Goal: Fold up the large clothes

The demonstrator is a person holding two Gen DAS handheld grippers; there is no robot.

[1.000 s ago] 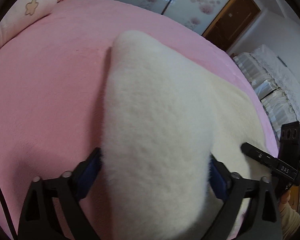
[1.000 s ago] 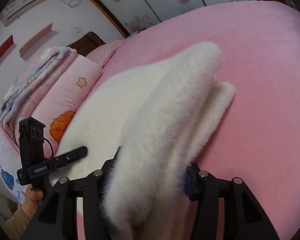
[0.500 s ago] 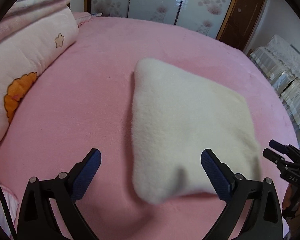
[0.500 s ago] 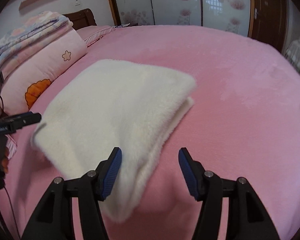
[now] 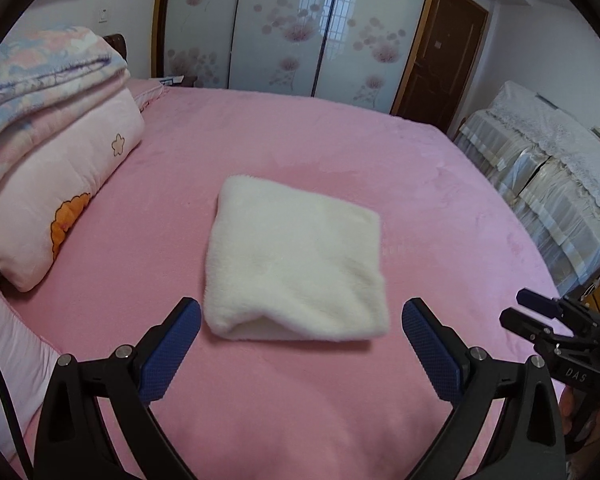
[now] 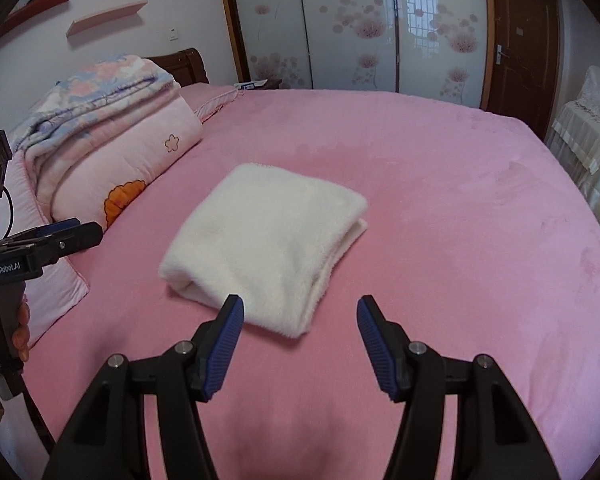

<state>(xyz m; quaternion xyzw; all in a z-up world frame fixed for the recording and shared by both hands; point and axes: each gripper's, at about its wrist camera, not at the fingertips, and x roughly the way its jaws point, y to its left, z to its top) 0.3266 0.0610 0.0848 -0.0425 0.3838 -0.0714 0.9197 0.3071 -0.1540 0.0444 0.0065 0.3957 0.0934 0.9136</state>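
Observation:
A white fluffy garment [image 5: 296,264] lies folded into a thick rectangle on the pink bed [image 5: 440,184]. It also shows in the right wrist view [image 6: 264,240]. My left gripper [image 5: 300,332] is open and empty, held back from the garment's near edge. My right gripper [image 6: 298,332] is open and empty, held back from the garment's near right corner. Each gripper shows at the edge of the other's view: the right one [image 5: 540,316] and the left one [image 6: 60,236].
A stack of folded pink and flowered quilts [image 5: 56,144] lies along the bed's left side. Mirrored sliding wardrobe doors [image 5: 300,28] and a brown door [image 5: 440,52] stand behind. Lace-covered furniture [image 5: 548,160] stands to the right of the bed.
Both grippers were shut on the garment a second ago. They opened, dropped it folded on the bed, and pulled back and up away from it.

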